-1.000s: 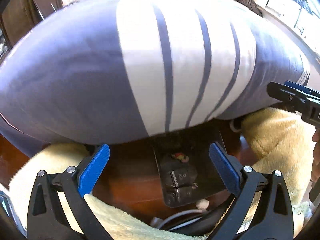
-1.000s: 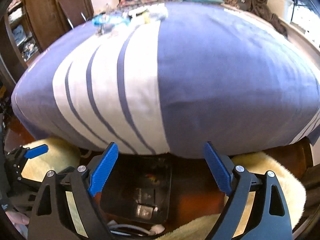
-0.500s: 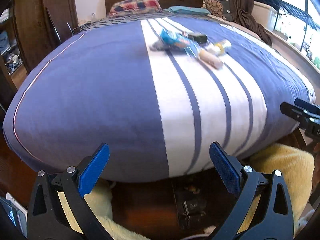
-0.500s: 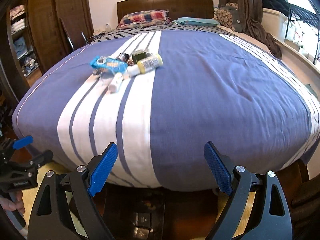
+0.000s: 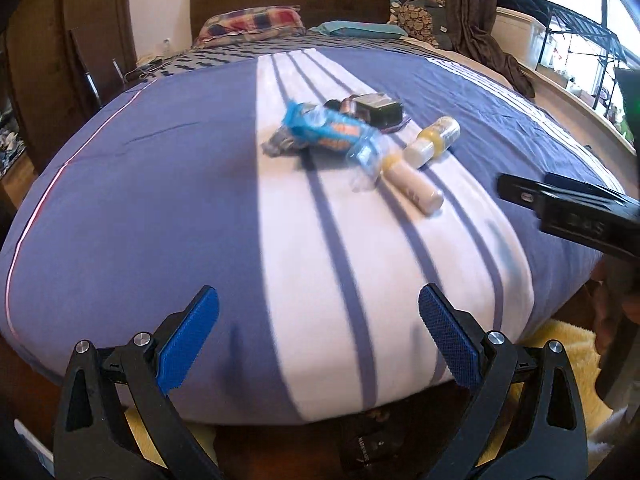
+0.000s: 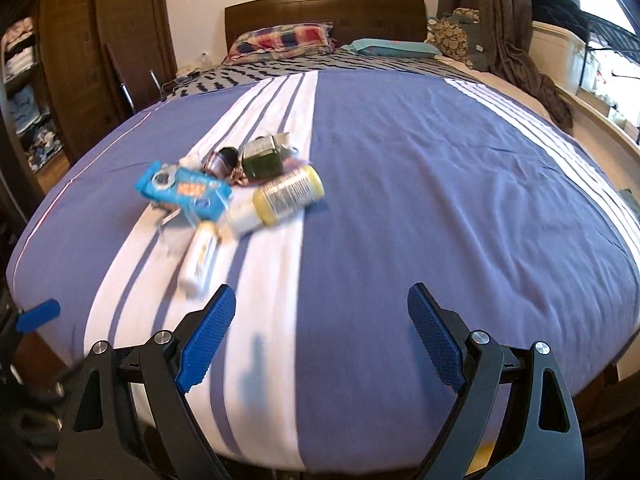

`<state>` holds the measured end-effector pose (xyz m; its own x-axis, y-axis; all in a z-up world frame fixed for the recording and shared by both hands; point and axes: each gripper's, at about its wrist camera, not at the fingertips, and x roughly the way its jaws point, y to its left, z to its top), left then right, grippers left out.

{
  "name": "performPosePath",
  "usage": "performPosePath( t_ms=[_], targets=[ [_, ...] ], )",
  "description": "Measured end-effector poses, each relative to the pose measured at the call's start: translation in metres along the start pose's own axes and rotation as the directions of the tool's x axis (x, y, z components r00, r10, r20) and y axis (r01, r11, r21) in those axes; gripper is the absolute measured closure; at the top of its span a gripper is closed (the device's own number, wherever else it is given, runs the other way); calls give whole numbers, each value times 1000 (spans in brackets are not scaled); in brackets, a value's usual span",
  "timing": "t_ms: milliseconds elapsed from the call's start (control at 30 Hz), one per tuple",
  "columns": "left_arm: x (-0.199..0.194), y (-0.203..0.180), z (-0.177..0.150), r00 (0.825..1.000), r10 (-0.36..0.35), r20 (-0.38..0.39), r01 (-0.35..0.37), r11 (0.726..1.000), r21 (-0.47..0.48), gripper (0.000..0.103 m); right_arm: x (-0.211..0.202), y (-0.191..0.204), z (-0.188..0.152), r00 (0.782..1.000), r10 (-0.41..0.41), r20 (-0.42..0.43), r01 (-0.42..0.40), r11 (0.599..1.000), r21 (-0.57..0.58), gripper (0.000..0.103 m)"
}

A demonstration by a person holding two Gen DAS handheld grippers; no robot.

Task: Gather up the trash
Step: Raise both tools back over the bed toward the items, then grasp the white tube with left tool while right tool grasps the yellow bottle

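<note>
Trash lies in a small heap on the white-striped band of the blue bedspread [image 6: 440, 200], well beyond both grippers. Nearest the right gripper [image 6: 320, 338] is a pale tube [image 6: 200, 260], lying lengthwise just beyond its left finger. Behind it sit a blue snack wrapper [image 6: 184, 192], a yellow bottle with a white cap [image 6: 280, 198], a dark box [image 6: 262, 158] and a small dark can [image 6: 220, 160], all touching or overlapping.

From the left gripper [image 5: 318, 326], the same heap sits far and slightly right: wrapper [image 5: 328, 132], tube [image 5: 414, 186], bottle [image 5: 434, 142], box [image 5: 378, 110]. Both grippers hover over the near edge of the bed, jaws spread wide with nothing between them. The right gripper's black body [image 5: 568, 208] juts in from the right edge of the left view, apart from the tube. Pillows [image 6: 284, 42] rest against the wooden headboard [image 6: 320, 12] at the far end.
</note>
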<state>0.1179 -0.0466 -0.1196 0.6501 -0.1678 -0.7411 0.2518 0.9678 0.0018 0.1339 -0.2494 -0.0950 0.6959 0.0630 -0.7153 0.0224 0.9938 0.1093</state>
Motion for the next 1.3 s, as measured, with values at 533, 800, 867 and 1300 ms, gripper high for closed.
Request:
performPosePath(
  t_ms=[533,800,867,1300],
  targets=[
    [41,-37,44,993,-114,-7,115,993,41,8,87,20,62,983,102,-150,-93,993,67,38],
    [75,-36,56,993,-110,-43,111,994,7,23,103,12,74,980,84,-178,-84,996,10,66],
    [76,-36,59,993,-112,-39,112,994,11,31,103,12,73,981,83,-173,-85,996,-6,67],
    [68,-13,54,994,-106,-38,106,994,-5,82,73,6,49,988,51,-145,-59,997,-48,69]
  ],
)
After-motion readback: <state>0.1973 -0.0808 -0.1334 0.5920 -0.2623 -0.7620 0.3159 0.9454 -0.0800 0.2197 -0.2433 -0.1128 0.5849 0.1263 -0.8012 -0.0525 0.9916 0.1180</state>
